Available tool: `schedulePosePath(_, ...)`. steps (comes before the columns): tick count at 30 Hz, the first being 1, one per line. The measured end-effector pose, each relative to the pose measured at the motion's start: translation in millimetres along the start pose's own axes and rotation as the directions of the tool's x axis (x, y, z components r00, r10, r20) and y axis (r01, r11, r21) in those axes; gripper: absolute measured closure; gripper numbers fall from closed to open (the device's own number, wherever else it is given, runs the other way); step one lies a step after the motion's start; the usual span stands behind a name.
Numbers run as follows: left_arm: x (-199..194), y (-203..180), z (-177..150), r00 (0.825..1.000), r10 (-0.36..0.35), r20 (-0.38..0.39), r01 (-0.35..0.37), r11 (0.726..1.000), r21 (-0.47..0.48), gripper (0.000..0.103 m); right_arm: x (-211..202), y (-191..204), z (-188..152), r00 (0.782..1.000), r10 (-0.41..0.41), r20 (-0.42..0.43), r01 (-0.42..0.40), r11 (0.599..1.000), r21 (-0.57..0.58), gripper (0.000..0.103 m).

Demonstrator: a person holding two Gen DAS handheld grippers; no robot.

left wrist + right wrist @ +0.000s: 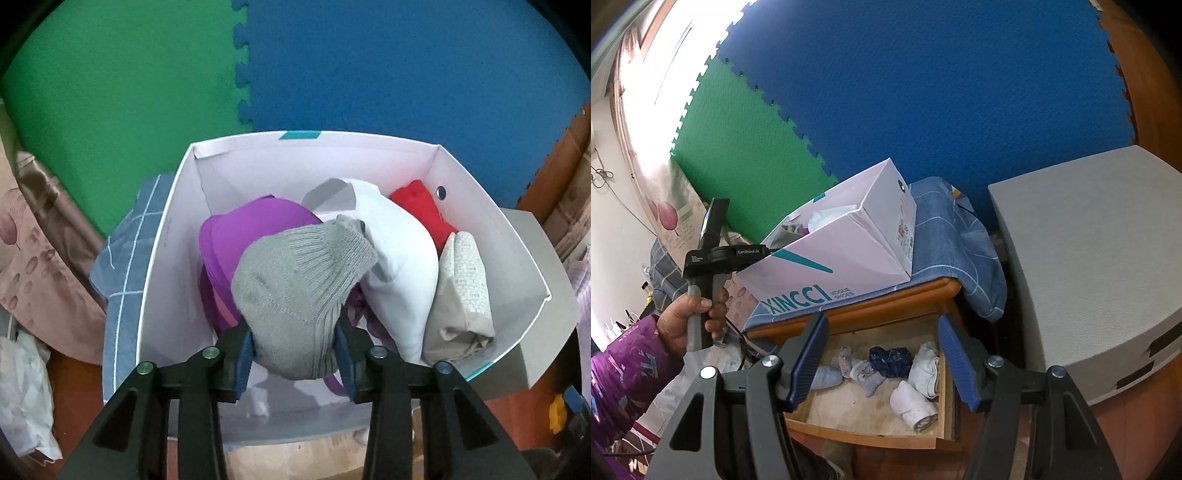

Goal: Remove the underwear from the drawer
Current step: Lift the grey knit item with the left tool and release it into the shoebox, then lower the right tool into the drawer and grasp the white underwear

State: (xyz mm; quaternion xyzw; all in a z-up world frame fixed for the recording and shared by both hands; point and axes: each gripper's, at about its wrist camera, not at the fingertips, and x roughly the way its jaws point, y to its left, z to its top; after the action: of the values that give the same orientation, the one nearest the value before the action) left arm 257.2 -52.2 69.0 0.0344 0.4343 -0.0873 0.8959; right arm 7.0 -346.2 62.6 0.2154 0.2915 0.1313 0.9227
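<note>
Left tongs [295, 350] pinch a grey sock [295, 284] over the box [166, 236]; right tongs [882, 354] gape wide above the open drawer [871, 428], where underwear [890, 356] lies. Descend squarely onto one bundle.

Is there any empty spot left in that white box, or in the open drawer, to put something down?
The white cardboard shoebox is crowded: purple garment, white cloth and beige folded piece fill it. Only a strip along its left wall looks bare. The wooden drawer has bare floor at its front left, before the small white roll.
</note>
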Motion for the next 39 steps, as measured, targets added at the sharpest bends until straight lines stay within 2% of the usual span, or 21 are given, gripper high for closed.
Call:
schedulePosePath(5, -2, -5, -1, 0.999, 0.026, 0.029, -0.026, 1.000, 0.017, 0.056, 1, 1, 0, 1.000, -0.002, -0.003, 0.002, 1.000, -0.003, 0.040)
schedulePosePath(9, -10, -11, 0, 0.992, 0.090, 0.085, -0.094, 0.994, 0.047, 0.032, 0, 1, 0, 1.000, -0.003, -0.003, 0.003, 1.000, -0.003, 0.040)
schedulePosePath(13, -24, -19, -2, 0.976, 0.140, 0.165, -0.157, 0.983, 0.092, 0.021, 1, 1, 0, 1.000, -0.003, -0.003, 0.003, 1.000, -0.003, 0.040)
schedulePosePath(16, -36, -22, -7, 0.963, 0.173, 0.207, -0.198, 0.974, 0.106, 0.019, 2, 1, 0, 1.000, -0.005, -0.007, 0.005, 1.000, -0.006, 0.040)
schedulePosePath(20, -52, -21, -20, 0.956, 0.166, 0.241, -0.193, 0.976, 0.096, 0.017, 5, 1, -1, 1.000, -0.013, -0.015, 0.013, 1.000, -0.015, 0.040)
schedulePosePath(25, -67, -17, -43, 0.953, 0.160, 0.259, -0.187, 0.979, 0.081, 0.012, 11, 5, -2, 0.999, -0.036, -0.035, 0.034, 0.999, -0.042, 0.040)
schedulePosePath(31, -79, -2, -71, 0.960, 0.138, 0.244, -0.153, 0.987, 0.045, 0.011, 23, 17, -6, 0.993, -0.079, -0.086, 0.069, 0.991, -0.112, 0.040)
schedulePosePath(36, -84, 20, -104, 0.962, 0.137, 0.235, -0.144, 0.989, 0.015, 0.007, 42, 27, -11, 0.979, -0.089, -0.183, 0.059, 0.984, -0.166, 0.040)
schedulePosePath(39, -81, 40, -129, 0.965, 0.110, 0.236, -0.116, 0.993, 0.012, 0.006, 65, 35, -17, 0.950, -0.095, -0.298, 0.033, 0.978, -0.207, 0.040)
